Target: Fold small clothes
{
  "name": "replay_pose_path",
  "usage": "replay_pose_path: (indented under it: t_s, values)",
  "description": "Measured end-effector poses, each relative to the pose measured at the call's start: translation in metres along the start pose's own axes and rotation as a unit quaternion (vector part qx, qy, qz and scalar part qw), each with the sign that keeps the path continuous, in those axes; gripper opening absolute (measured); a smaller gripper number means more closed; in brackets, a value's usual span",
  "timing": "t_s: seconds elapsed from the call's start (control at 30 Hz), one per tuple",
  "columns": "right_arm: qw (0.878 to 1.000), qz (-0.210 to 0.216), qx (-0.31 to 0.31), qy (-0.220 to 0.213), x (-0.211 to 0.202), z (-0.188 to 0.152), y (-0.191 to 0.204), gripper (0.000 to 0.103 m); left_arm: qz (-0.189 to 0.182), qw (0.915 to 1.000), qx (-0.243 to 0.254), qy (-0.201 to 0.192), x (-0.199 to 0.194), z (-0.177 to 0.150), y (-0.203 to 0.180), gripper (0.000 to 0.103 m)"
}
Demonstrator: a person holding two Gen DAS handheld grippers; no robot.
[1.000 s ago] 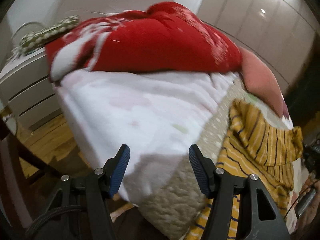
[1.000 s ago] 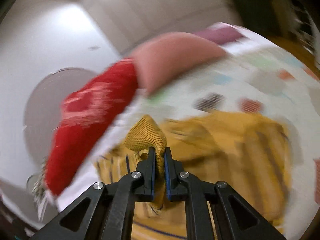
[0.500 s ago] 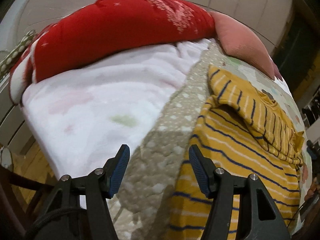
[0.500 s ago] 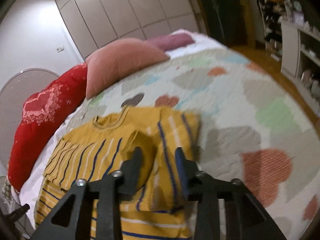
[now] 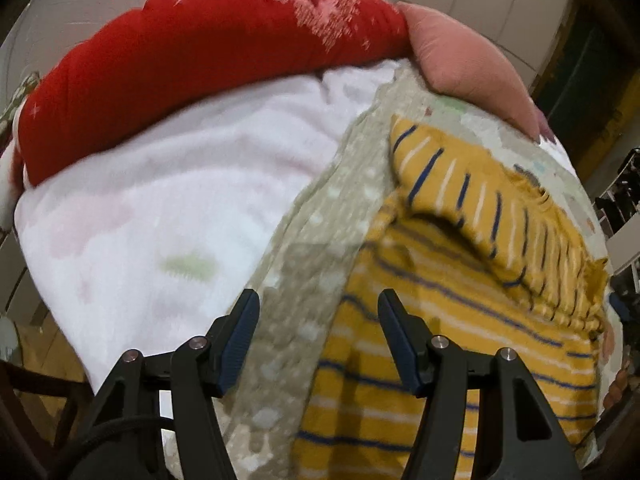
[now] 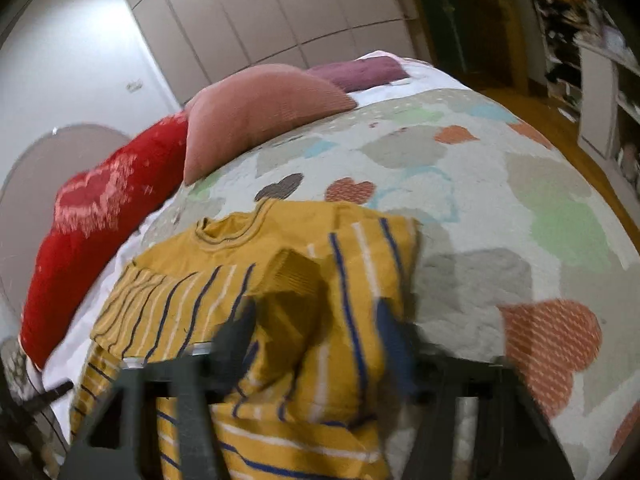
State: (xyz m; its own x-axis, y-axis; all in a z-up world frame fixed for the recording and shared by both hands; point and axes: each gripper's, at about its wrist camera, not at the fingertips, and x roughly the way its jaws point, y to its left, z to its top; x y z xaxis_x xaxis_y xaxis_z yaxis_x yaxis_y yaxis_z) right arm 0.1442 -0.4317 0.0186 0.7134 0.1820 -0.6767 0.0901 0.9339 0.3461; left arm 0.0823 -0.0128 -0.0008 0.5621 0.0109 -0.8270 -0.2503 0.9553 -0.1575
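At the right gripper (image 6: 314, 312): spread wide, blurred with motion, pinching nothing. A second ago, pressed shut on the ribbed cuff (image 6: 292, 268); now let go, with that cuff lying just ahead of the jaws on the chest of the yellow striped top (image 6: 224, 248). Beyond the right jaw, the right sleeve (image 6: 360, 264) turned inward across the body. By the look of it, one sleeve fold laid down and released.

At the left gripper (image 5: 318, 300): spread too, and empty. Hovers low, no longer over the white blanket (image 5: 160, 200) as a second ago but over the dotted border of the quilt (image 5: 312, 240). Under and ahead of its right jaw, the top's (image 5: 440, 340) side edge; further ahead, the other sleeve (image 5: 480, 208), already doubled across the shoulder with a loose hollow beneath it. Likely next: a pinch at the hem or side edge to fold the body, after flattening that hollow.

Outward for room: plenty of bare quilt (image 6: 500, 184) right of and beyond the right jaws, flat and free for sliding or turning the garment. Tighter left of the left jaws: blanket, then the bed's drop-off to the floor. Far ahead, the red pillow (image 5: 200, 48) and pink cushion (image 5: 460, 64), well apart from the top; further right, a purple cushion (image 6: 360, 70). Best kept toward the quilt's middle, away from that near edge.
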Motion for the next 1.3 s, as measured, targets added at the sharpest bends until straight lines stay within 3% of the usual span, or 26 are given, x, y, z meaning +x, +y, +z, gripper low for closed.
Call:
replay_pose_path:
  t_s: [0.03, 0.07, 0.1, 0.17, 0.23, 0.27, 0.3, 0.37, 0.4, 0.5, 0.57, 0.67, 0.8, 0.87, 1.0, 1.1, 1.17, 1.2, 1.23, 1.27, 1.3]
  values:
    - [1.0, -0.002, 0.0, 0.016, 0.009, 0.001, 0.001, 0.015, -0.006, 1.0, 0.003, 0.0, 0.001, 0.006, -0.004, 0.061]
    - [0.999, -0.017, 0.002, 0.028, 0.017, 0.003, -0.001, 0.013, -0.012, 0.9999, 0.007, 0.0, 0.003, 0.012, -0.008, 0.061]
    - [0.997, -0.063, 0.002, 0.034, 0.024, 0.004, -0.007, 0.013, -0.019, 0.9998, 0.009, 0.0, 0.006, 0.018, -0.011, 0.061]
    - [0.994, -0.108, 0.02, 0.029, 0.023, 0.005, -0.024, 0.013, -0.031, 0.9995, 0.011, 0.003, 0.013, 0.032, -0.017, 0.061]
    - [0.992, -0.108, 0.064, 0.011, 0.009, 0.006, -0.048, 0.014, -0.045, 0.9988, 0.013, 0.014, 0.026, 0.048, -0.021, 0.062]
    - [0.993, -0.087, 0.079, 0.003, 0.004, 0.007, -0.057, 0.02, -0.056, 0.9981, 0.016, 0.021, 0.034, 0.056, -0.024, 0.067]
    - [0.994, -0.042, 0.097, 0.003, 0.001, 0.009, -0.068, 0.049, -0.069, 0.9968, 0.023, 0.032, 0.046, 0.066, -0.028, 0.069]
    - [0.992, 0.031, 0.126, 0.004, 0.002, 0.013, -0.081, 0.089, -0.087, 0.9941, 0.039, 0.051, 0.07, 0.08, -0.035, 0.071]
    - [0.99, 0.049, 0.135, 0.001, 0.003, 0.015, -0.084, 0.094, -0.096, 0.992, 0.046, 0.069, 0.089, 0.089, -0.039, 0.071]
    - [0.985, 0.091, 0.143, 0.033, 0.027, 0.023, -0.084, 0.094, -0.142, 0.9823, 0.029, 0.118, 0.124, 0.102, -0.044, 0.074]
    - [0.985, 0.096, 0.126, 0.064, 0.052, 0.027, -0.078, 0.094, -0.159, 0.9798, 0.036, 0.116, 0.133, 0.108, -0.052, 0.087]
    - [0.988, 0.097, 0.109, 0.057, 0.07, 0.031, -0.061, 0.096, -0.156, 0.9786, 0.072, 0.114, 0.141, 0.111, -0.076, 0.095]
    - [0.983, 0.129, 0.107, 0.071, 0.075, 0.027, -0.041, 0.097, -0.11, 0.9807, 0.131, 0.094, 0.138, 0.091, -0.108, 0.096]
    - [0.978, 0.152, 0.124, 0.068, 0.07, 0.023, -0.044, 0.097, -0.106, 0.9813, 0.135, 0.087, 0.138, 0.088, -0.111, 0.096]
    - [0.959, 0.205, 0.19, 0.049, 0.048, 0.011, -0.063, 0.1, -0.141, 0.9784, 0.109, 0.104, 0.14, 0.095, -0.099, 0.096]
    - [0.971, 0.174, 0.144, 0.081, 0.055, 0.004, -0.049, 0.101, -0.143, 0.9766, 0.121, 0.105, 0.143, 0.093, -0.102, 0.097]
    - [0.987, 0.121, 0.067, 0.08, 0.063, 0.001, -0.024, 0.102, -0.13, 0.9772, 0.134, 0.101, 0.142, 0.09, -0.108, 0.097]
    - [0.992, 0.097, 0.033, 0.075, 0.067, 0.004, -0.012, 0.1, -0.124, 0.9779, 0.134, 0.103, 0.142, 0.09, -0.111, 0.097]
    - [0.995, 0.068, 0.001, 0.078, 0.072, 0.007, -0.001, 0.093, -0.121, 0.9788, 0.128, 0.104, 0.141, 0.09, -0.111, 0.087]
    - [0.996, 0.039, -0.022, 0.081, 0.077, 0.008, 0.005, 0.054, -0.12, 0.9802, 0.118, 0.105, 0.139, 0.091, -0.11, 0.061]
    - [0.996, 0.01, -0.043, 0.083, 0.084, 0.013, 0.01, 0.028, -0.128, 0.9804, 0.106, 0.107, 0.135, 0.093, -0.109, 0.05]
